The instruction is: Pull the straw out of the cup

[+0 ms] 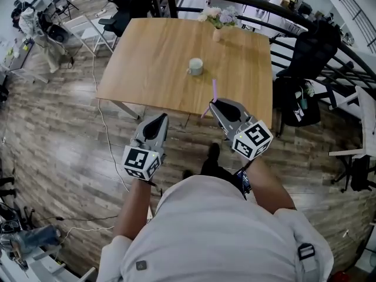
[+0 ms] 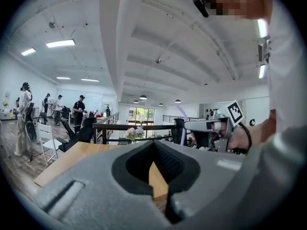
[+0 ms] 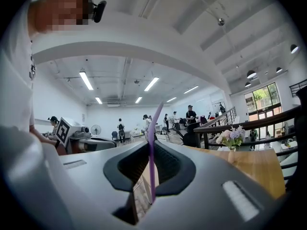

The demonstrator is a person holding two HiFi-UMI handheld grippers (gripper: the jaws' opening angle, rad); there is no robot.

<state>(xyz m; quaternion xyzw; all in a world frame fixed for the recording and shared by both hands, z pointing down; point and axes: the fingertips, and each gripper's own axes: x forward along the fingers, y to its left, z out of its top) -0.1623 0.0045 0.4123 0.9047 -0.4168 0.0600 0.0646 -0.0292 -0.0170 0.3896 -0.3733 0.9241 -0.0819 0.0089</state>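
A purple straw (image 1: 213, 93) stands clear of the cup, pinched in my right gripper (image 1: 215, 103), which hovers near the table's front edge. In the right gripper view the straw (image 3: 151, 152) runs up between the shut jaws of that gripper (image 3: 150, 195). The white cup (image 1: 195, 66) sits in the middle of the wooden table (image 1: 153, 57), well beyond both grippers. My left gripper (image 1: 160, 120) hangs over the floor in front of the table, shut with nothing in it, as the left gripper view (image 2: 154, 195) also shows.
A small vase of flowers (image 1: 218, 20) stands at the table's far edge. A black bag (image 1: 296, 104) rests on a chair to the right, with railings (image 1: 317, 51) behind it. Chairs and cables lie at the far left. Several people stand in the background (image 2: 53, 109).
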